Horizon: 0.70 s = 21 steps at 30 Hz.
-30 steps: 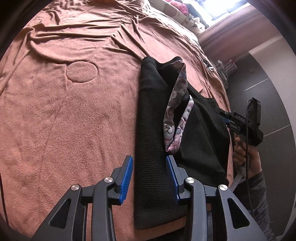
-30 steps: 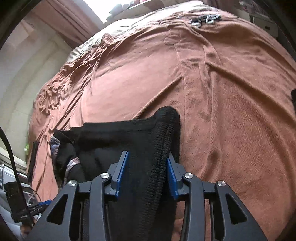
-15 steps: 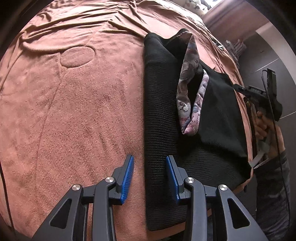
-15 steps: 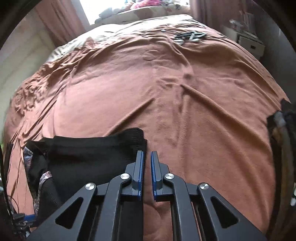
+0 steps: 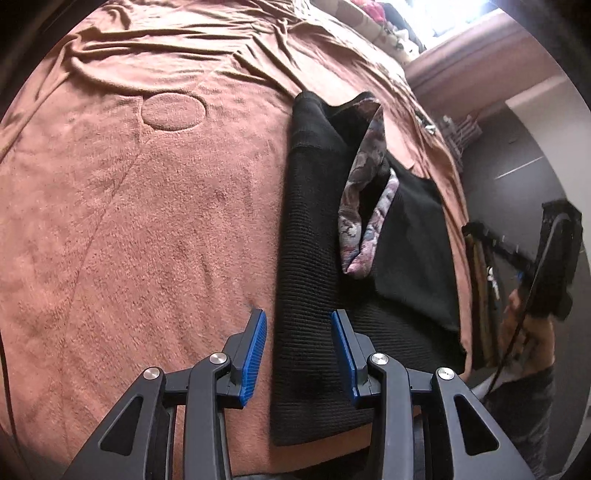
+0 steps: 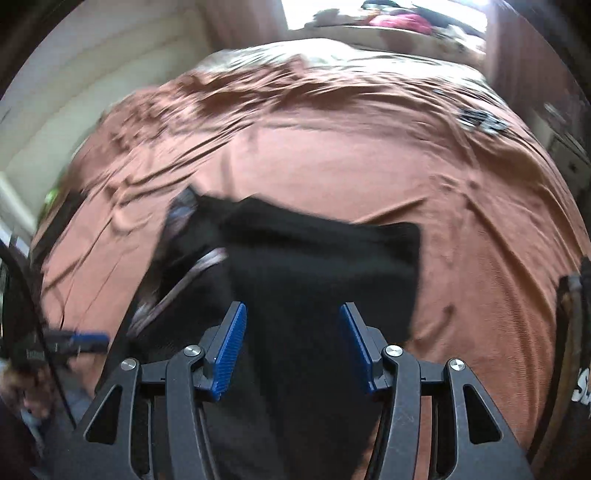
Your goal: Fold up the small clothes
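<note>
A black knitted garment [image 5: 317, 280] is spread flat on a rust-brown terry bedcover [image 5: 147, 229], close to the near right edge of the bed, and its long side runs from near to far. A patterned floral lining [image 5: 364, 206], in greys and pinks, is seen folded out along the neckline at the garment's far end. The left gripper [image 5: 298, 345] is held over the near left edge of the garment with its blue-padded jaws partly open; the ribbed fabric is seen between the pads but is not pinched by them, and nothing is held. The right gripper [image 6: 293, 349] is seen in a motion-blurred frame above the same garment [image 6: 317, 280]; its jaws have just been opening and stand moderately wide, with the cloth lying below them and not gripped. In the left wrist view the right gripper [image 5: 524, 258] is also seen off the right edge of the bed, carried by a hand [image 5: 532, 332] in a dark sleeve. An oval impression [image 5: 173, 111] is pressed into the bedcover's pile at the far left, and the cover is creased towards the far end. A bright window [image 6: 384, 14] lies beyond the bed, with pale and pink bedding heaped under it; cream panelled walls [image 6: 85, 85] are seen at the left. No container is visible, and white letters at the right edge of the right wrist view cannot be read.
</note>
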Available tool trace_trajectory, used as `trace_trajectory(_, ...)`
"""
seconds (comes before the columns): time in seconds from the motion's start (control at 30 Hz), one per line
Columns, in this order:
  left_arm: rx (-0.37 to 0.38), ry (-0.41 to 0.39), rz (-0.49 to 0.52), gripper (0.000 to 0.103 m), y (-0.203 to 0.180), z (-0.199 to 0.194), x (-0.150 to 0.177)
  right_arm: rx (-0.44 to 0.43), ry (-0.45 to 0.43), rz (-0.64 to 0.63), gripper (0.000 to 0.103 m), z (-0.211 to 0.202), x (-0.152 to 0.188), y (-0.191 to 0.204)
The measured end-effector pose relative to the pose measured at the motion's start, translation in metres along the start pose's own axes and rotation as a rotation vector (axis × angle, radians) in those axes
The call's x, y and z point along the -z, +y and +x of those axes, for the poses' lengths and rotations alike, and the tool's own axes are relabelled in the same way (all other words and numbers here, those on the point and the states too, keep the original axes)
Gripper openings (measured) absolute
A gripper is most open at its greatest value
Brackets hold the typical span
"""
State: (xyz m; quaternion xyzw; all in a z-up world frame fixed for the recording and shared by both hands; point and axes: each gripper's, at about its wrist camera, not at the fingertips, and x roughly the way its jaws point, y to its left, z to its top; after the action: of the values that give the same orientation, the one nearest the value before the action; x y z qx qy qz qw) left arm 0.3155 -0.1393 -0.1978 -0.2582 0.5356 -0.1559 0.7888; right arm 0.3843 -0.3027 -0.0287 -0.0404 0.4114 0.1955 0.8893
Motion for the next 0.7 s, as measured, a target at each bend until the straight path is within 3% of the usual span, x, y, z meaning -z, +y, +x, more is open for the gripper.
trace_trajectory(0.2, 0.027, -0.075, -0.06, 0.038, 0.016, -0.02, 0.005, -0.052, 0.05, -0.173, 0.051, 0.009, 0.007, 0.043)
trace_trajectory(0.6, 0.058, -0.179, -0.16, 0.038, 0.032, -0.038, 0.01, -0.099, 0.11, -0.29, 0.049, 0.039, 0.001, 0.078)
trace_trajectory(0.7, 0.067, -0.189, -0.177, 0.038, 0.034, -0.039, 0.009, -0.099, 0.145, -0.321, 0.043, 0.052, 0.003, 0.088)
